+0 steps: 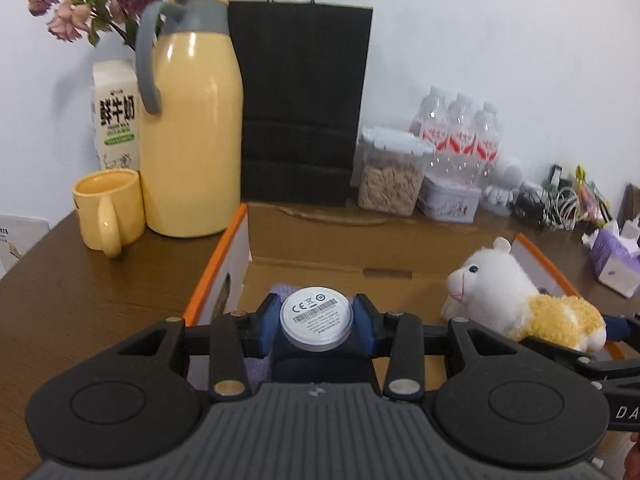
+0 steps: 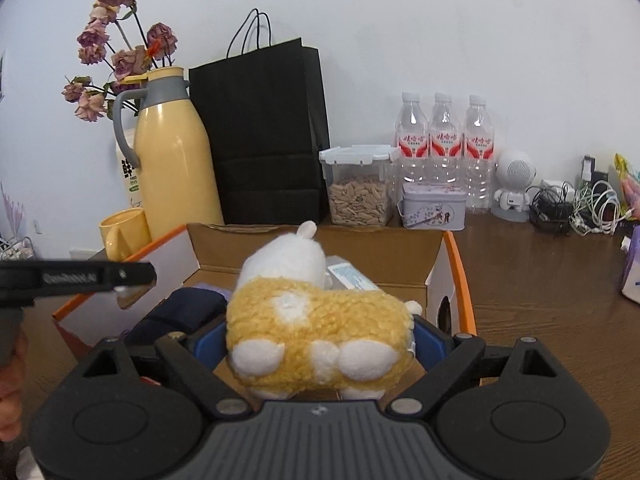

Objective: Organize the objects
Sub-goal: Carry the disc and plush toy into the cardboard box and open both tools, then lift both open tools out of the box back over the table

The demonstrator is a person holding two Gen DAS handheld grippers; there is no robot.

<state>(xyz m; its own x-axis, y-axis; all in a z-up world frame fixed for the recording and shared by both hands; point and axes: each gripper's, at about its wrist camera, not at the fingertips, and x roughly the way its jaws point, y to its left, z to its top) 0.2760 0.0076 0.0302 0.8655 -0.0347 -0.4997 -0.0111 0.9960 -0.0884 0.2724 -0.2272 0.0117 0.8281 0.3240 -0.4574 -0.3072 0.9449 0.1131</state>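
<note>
The left gripper [image 1: 316, 318] held a round white disc [image 1: 316, 317] with a printed label between its blue pads [image 1: 267, 314], the jaws closed on both sides of it. The disc sat above the open cardboard box [image 1: 236, 240], which had orange-edged flaps and stood on the brown table [image 1: 80, 300].

The right gripper [image 2: 320, 344] held a plush toy [image 2: 316, 320] with a yellow woolly body and a white head. Its jaws stood wide, with the blue pads [image 2: 430, 340] pressed against the toy's flanks. The toy faced away from the right wrist camera and was positioned over the near part of the box [image 2: 320, 240]. In the left wrist view the same toy [image 1: 520, 300] appeared at the right side of the box.

Inside the box lay a dark blue item [image 2: 188, 312] and a light-coloured packet [image 2: 352, 278].

Behind the box stood a yellow jug [image 1: 192, 140], a yellow mug [image 1: 108, 208], a milk carton [image 1: 116, 116], a black paper bag [image 1: 300, 100], a clear container of seeds [image 2: 360, 188], a small tin [image 2: 434, 204] and three water bottles [image 2: 444, 140]
</note>
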